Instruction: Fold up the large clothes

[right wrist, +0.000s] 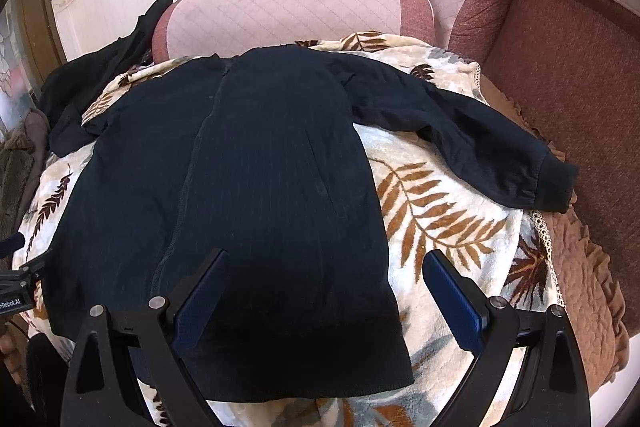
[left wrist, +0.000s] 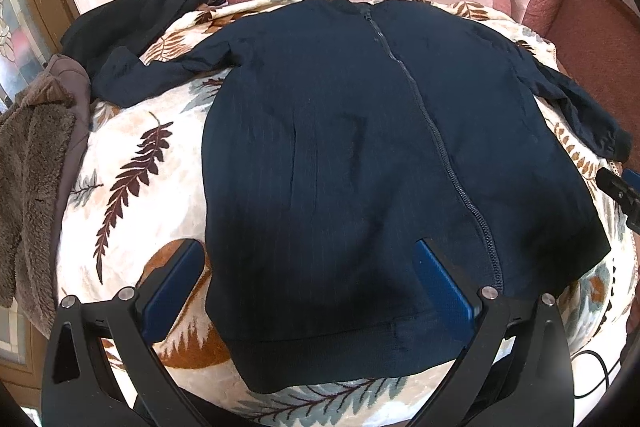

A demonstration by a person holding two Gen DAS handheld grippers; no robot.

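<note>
My left gripper [left wrist: 308, 267] has its 2 blue fingers [left wrist: 444, 287] spread wide, and nothing is pinched between them. They hang over the bottom left part of the dark blue jacket [left wrist: 360, 155], with one finger over the cloth and the other over the blanket just beside the hem. I cannot tell if they touch the cloth. My right gripper [right wrist: 326, 279] is spread wide too, holding nothing, above the bottom right part of the same jacket [right wrist: 248, 187]. Its left finger [right wrist: 200, 299] sits over the dark cloth and the other one over the blanket. The jacket lies flat, front side up, with its zipper [left wrist: 436, 131] closed and running up the middle. Both sleeves stick out to the sides; the right sleeve [right wrist: 480, 143] reaches toward the edge. Under the jacket is a cream blanket with leaf pictures [right wrist: 440, 211]. Behind it is a pink and red sofa [right wrist: 288, 11]. A black garment [left wrist: 160, 3] and a brown fuzzy coat [left wrist: 36, 167] lie off to the left.
</note>
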